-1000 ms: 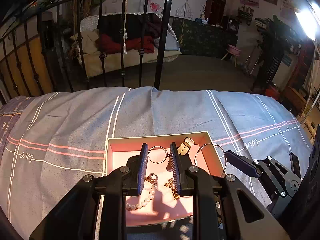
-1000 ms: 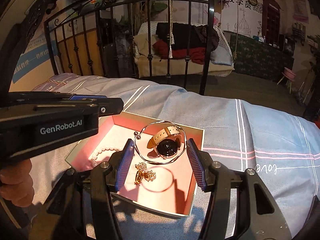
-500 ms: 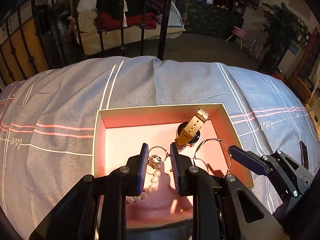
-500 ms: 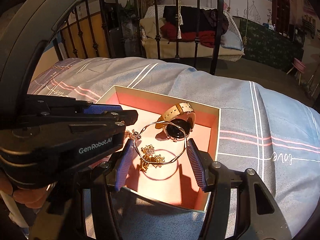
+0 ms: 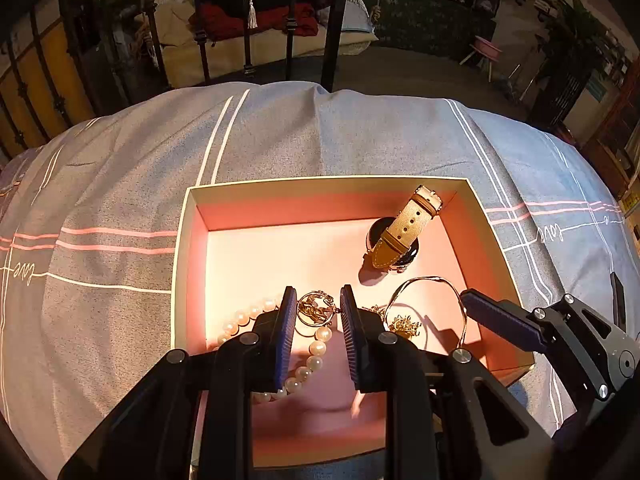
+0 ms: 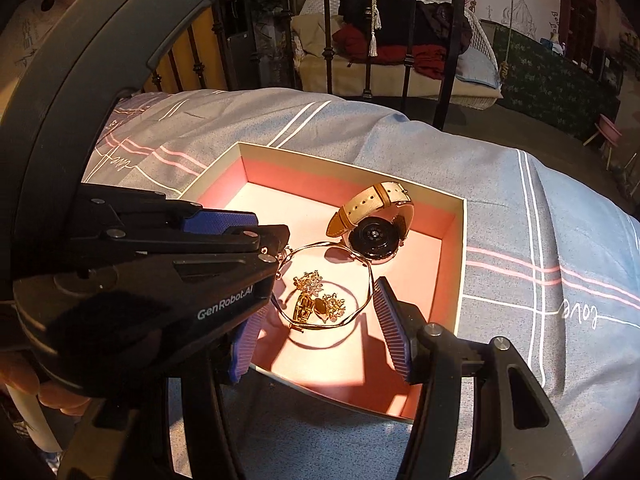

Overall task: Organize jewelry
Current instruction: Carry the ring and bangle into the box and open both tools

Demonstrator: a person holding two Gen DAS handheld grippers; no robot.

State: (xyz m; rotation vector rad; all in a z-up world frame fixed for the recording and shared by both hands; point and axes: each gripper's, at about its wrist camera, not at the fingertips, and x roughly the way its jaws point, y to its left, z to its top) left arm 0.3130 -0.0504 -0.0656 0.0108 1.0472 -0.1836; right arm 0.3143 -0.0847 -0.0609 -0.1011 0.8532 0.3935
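A pink-lined box point(image 5: 192, 216) point(image 6: 460, 240) sits on the bed cover. My left gripper point(image 5: 316, 312) is shut on a small gold ring point(image 5: 316, 309) and holds it over a pearl bracelet point(image 5: 316, 348) inside the box. My right gripper point(image 6: 320, 312) is shut on a thin gold bangle point(image 6: 370, 280) point(image 5: 460, 308), held low over gold earrings point(image 6: 316, 300) point(image 5: 404, 326). A watch with a beige strap point(image 5: 404, 228) point(image 6: 372, 220) lies at the box's far right. The left gripper's body hides the right gripper's left finger.
The box rests on a grey-blue striped bed cover point(image 5: 320, 136) point(image 6: 540, 208). A black iron bed rail point(image 5: 336, 20) point(image 6: 448, 40) stands beyond the bed's far edge, with a hanging chair and room furniture behind.
Both grippers have tilted down and lowered into the box with the ring and the bangle. The ring now hangs over the pearl bracelet, the bangle over the earrings.
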